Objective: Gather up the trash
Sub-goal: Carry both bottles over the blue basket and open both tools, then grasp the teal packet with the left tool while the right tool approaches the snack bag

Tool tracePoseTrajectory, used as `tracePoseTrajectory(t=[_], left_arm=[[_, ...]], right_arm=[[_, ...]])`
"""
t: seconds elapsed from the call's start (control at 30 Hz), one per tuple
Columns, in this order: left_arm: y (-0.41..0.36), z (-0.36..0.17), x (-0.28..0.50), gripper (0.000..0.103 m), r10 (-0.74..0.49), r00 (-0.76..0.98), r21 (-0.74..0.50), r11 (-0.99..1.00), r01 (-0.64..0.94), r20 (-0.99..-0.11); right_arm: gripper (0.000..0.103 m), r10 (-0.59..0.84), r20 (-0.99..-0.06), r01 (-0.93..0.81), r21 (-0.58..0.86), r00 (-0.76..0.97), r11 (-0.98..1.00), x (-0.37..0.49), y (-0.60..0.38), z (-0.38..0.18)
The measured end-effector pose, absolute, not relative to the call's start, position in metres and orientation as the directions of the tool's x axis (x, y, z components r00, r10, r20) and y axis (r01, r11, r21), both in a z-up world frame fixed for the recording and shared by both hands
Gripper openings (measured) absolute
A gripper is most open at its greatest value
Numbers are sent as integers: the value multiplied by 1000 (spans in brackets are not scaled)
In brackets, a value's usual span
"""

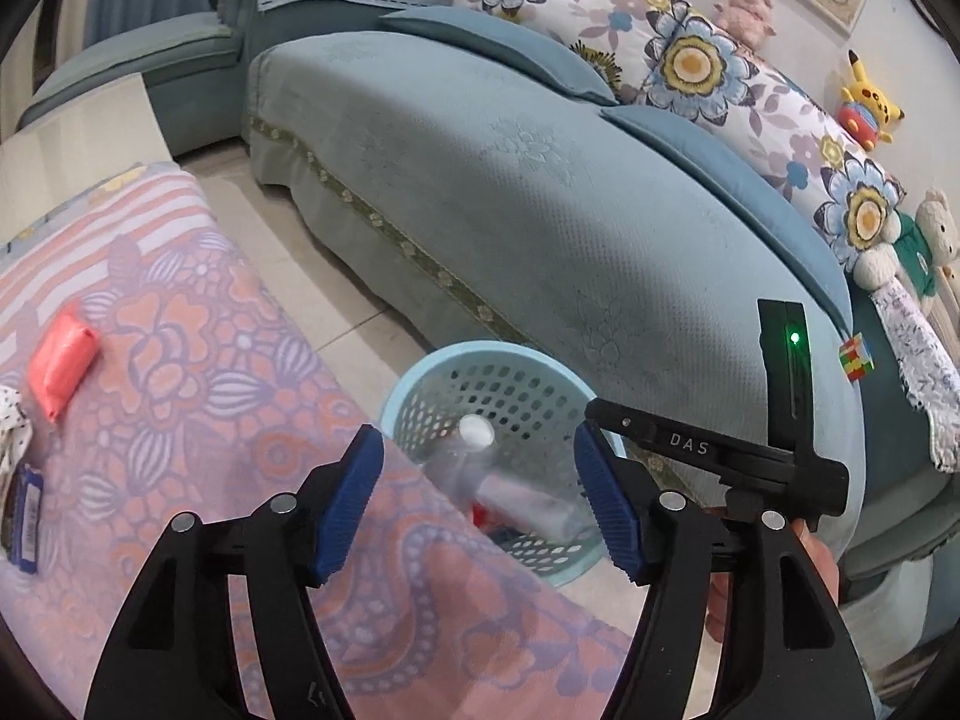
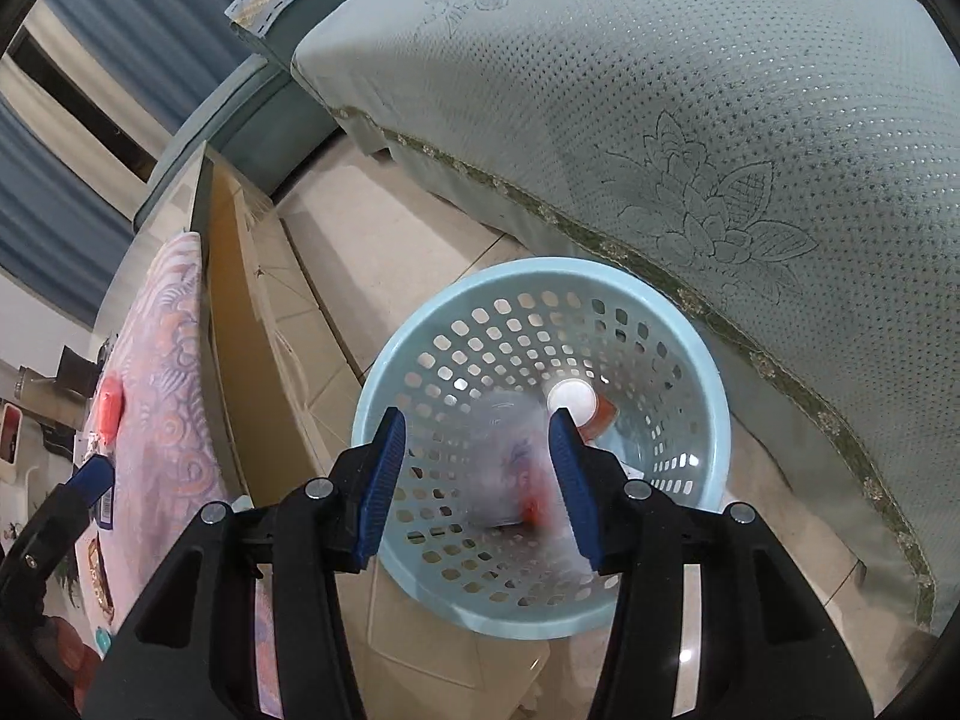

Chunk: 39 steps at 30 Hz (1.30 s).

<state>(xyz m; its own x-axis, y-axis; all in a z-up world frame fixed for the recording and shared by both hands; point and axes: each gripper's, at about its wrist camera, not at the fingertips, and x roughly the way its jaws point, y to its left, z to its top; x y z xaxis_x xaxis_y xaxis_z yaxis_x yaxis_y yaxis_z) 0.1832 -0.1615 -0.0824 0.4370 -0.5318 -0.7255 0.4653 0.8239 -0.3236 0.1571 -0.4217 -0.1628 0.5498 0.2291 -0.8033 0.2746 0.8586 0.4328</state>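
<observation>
Both grippers hang over the pale blue basket (image 2: 528, 294) on the floor, between the sofa (image 1: 540, 192) and the cloth-covered surface (image 1: 198, 324).

The left gripper (image 1: 480, 498) has its fingers wide, with a blurry clear bottle (image 1: 480, 456) dropping past them. The right gripper (image 2: 480, 474) is half open, and a smeared wrapper (image 2: 516, 468) is between its fingers. I can't tell if it's pinched or falling.

Tip: stay centred over the rim and open fully.

The basket already holds a white-capped bottle (image 2: 570, 399) and something red. A pink packet (image 1: 60, 360) waits on the cloth.
</observation>
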Motion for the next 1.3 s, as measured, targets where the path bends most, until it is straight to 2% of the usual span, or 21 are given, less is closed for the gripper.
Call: tracePoseTrajectory(t=[0.17, 0.4, 0.53, 0.63, 0.7, 0.83, 1.03, 1.3], left_arm=[[-140, -69, 166, 64, -542, 464, -329, 823, 464, -701], [-87, -35, 127, 64, -532, 541, -340, 842, 419, -651], [-42, -16, 96, 68, -475, 616, -323, 880, 349, -629], [10, -11, 66, 72, -396, 677, -327, 915, 236, -620], [41, -14, 48, 74, -320, 706, -309, 939, 149, -631], [106, -30, 12, 86, -216, 731, -314, 950, 2, -647], [159, -60, -16, 86, -95, 688, -231, 967, -109, -720], [166, -95, -9, 86, -52, 612, -172, 975, -139, -789]], right_arm=[[47, 239, -783, 238, 438, 574, 867, 148, -414, -152], [47, 236, -707, 94, 394, 666, 915, 123, -370, -99], [47, 292, -644, -39, 377, 707, 925, 108, -323, -58], [47, 337, -621, -135, 349, 708, 927, 99, -279, -37], [47, 371, -613, -203, 327, 698, 923, 95, -244, -26], [47, 400, -611, -299, 266, 683, 916, 93, -185, -17], [47, 459, -623, -407, 236, 634, 882, 90, -111, -26], [47, 481, -686, -532, 159, 546, 832, 83, -30, -50]])
